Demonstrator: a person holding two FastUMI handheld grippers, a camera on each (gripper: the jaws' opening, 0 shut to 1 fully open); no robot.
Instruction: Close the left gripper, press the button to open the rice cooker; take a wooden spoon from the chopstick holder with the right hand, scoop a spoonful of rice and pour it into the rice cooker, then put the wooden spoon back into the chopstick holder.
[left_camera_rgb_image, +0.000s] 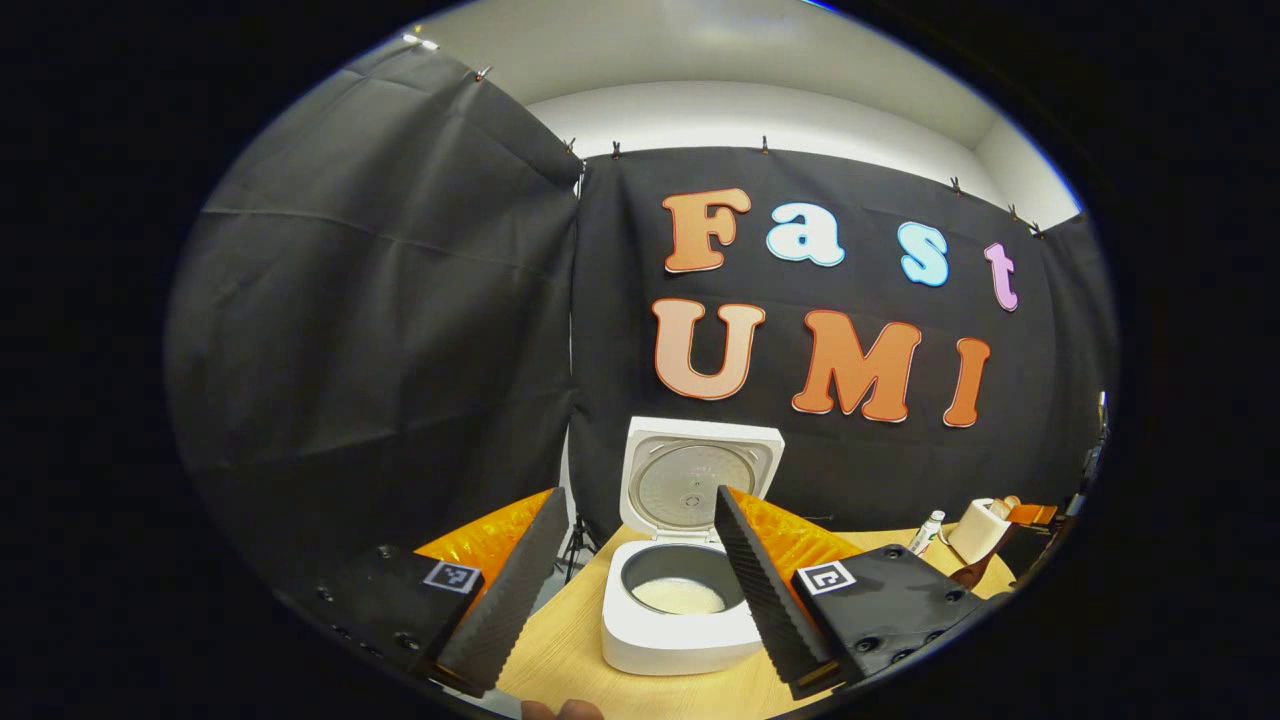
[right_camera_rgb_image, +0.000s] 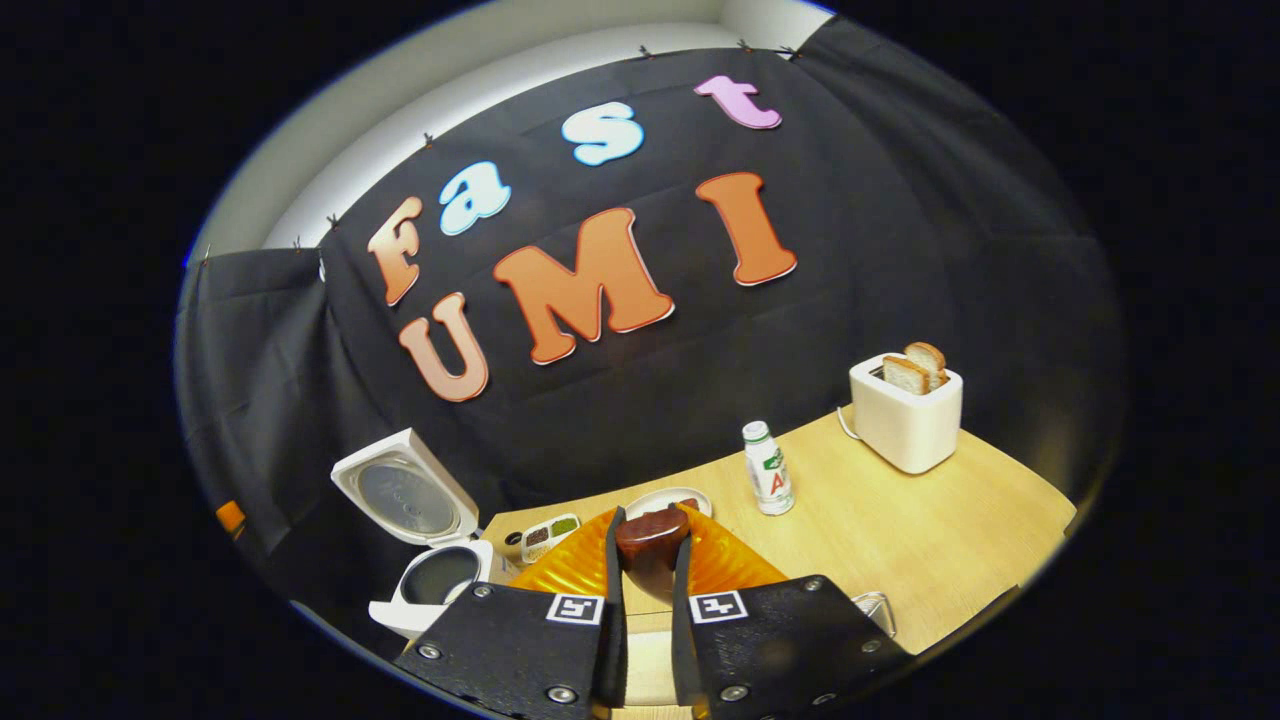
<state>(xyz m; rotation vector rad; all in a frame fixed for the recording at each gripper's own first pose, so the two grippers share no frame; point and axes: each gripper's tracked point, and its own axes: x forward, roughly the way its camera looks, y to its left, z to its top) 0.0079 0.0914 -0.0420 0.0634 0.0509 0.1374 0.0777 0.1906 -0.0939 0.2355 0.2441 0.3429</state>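
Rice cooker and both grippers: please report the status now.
Left gripper open, holding nothing. Right gripper shut on wooden spoon. Rice cooker lid up, white rice in the pot. Nothing between the spoon and the cooker.

The rice cooker (left_camera_rgb_image: 680, 600) was white, its inner pot dark grey with pale white rice (left_camera_rgb_image: 679, 597) at the bottom, and the inside of its raised lid (left_camera_rgb_image: 697, 480) was silvery grey. The bench (right_camera_rgb_image: 900, 530) showed a light wood grain; on it stood a cream-white toaster (right_camera_rgb_image: 906, 410) holding golden-brown bread slices (right_camera_rgb_image: 916, 367), and a white bottle (right_camera_rgb_image: 768, 468) with a green and red label. The wooden spoon (right_camera_rgb_image: 652, 545) was dark reddish brown and glossy.
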